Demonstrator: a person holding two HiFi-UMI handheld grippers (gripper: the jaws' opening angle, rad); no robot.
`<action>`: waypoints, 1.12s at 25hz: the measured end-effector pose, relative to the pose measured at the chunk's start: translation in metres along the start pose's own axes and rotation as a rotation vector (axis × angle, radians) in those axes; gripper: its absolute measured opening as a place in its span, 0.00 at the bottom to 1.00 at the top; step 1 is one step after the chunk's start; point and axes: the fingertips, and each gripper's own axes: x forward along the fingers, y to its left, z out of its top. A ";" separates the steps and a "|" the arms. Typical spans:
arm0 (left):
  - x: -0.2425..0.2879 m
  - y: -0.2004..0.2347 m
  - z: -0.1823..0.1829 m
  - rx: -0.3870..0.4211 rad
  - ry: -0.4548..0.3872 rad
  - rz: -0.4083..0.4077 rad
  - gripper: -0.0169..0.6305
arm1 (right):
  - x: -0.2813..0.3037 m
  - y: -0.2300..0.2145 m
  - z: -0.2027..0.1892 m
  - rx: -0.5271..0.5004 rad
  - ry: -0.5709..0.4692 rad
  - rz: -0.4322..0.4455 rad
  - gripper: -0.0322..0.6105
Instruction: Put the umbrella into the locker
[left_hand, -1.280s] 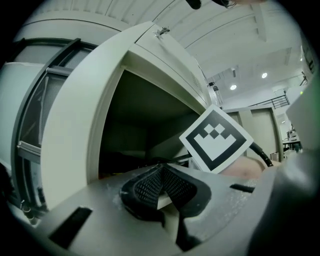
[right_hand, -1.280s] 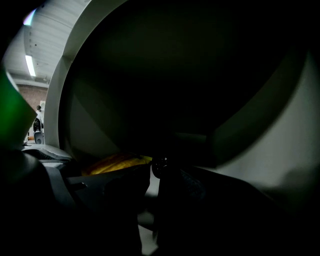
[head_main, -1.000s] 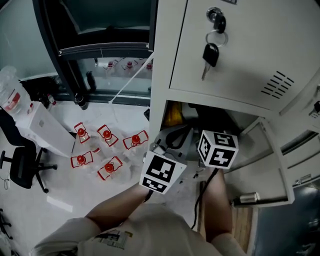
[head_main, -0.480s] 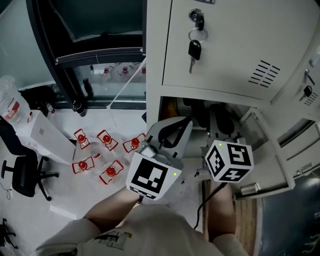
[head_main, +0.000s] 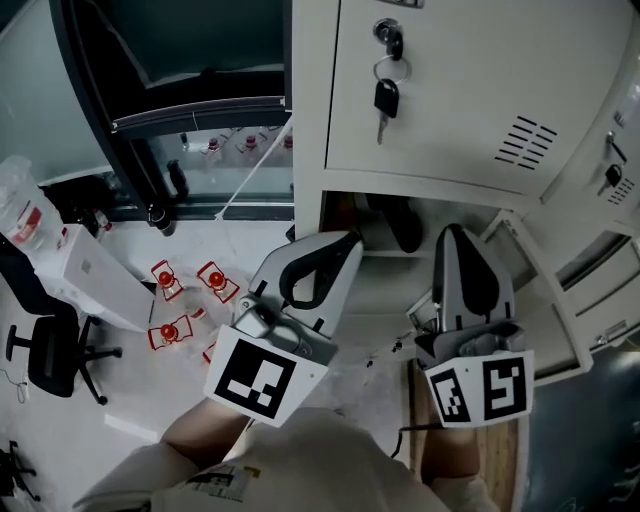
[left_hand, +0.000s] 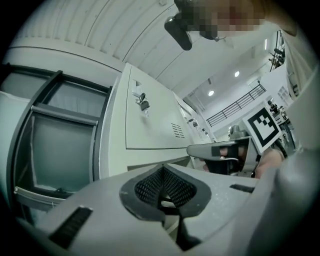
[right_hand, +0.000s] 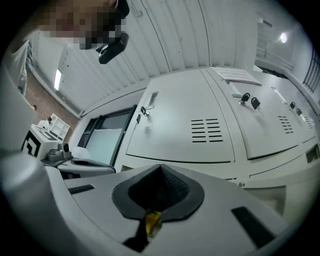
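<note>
The white locker (head_main: 450, 110) has its upper door closed, with keys (head_main: 385, 95) hanging in the lock. Below it the lower compartment (head_main: 375, 215) stands open, its door (head_main: 545, 310) swung out to the right. A dark thing (head_main: 402, 225), seemingly the umbrella, lies inside that compartment. My left gripper (head_main: 345, 240) is shut and empty, its tip just outside the opening on the left. My right gripper (head_main: 452, 232) is shut too, in front of the opening's right side. In the right gripper view a small yellow bit (right_hand: 152, 222) shows in the slit below the pads.
Several red-capped bottles (head_main: 165, 275) lie on the floor at the left, beside a white box (head_main: 90, 275) and a black office chair (head_main: 50, 355). A dark-framed glass door (head_main: 150, 100) adjoins the locker's left side. More lockers (right_hand: 280, 115) continue to the right.
Both grippers have drawn back out of the lower compartment and risen towards me. Their marker cubes now sit lower in the head view, and the dark thing stays inside.
</note>
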 end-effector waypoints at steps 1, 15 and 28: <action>-0.003 0.001 0.000 -0.006 0.002 0.004 0.04 | -0.004 0.005 0.002 0.006 -0.009 0.019 0.06; -0.040 0.012 -0.019 -0.054 0.052 0.036 0.04 | -0.039 0.011 -0.035 0.007 0.067 0.013 0.06; -0.052 0.015 -0.060 -0.061 0.143 0.051 0.04 | -0.047 0.025 -0.080 0.001 0.199 0.063 0.06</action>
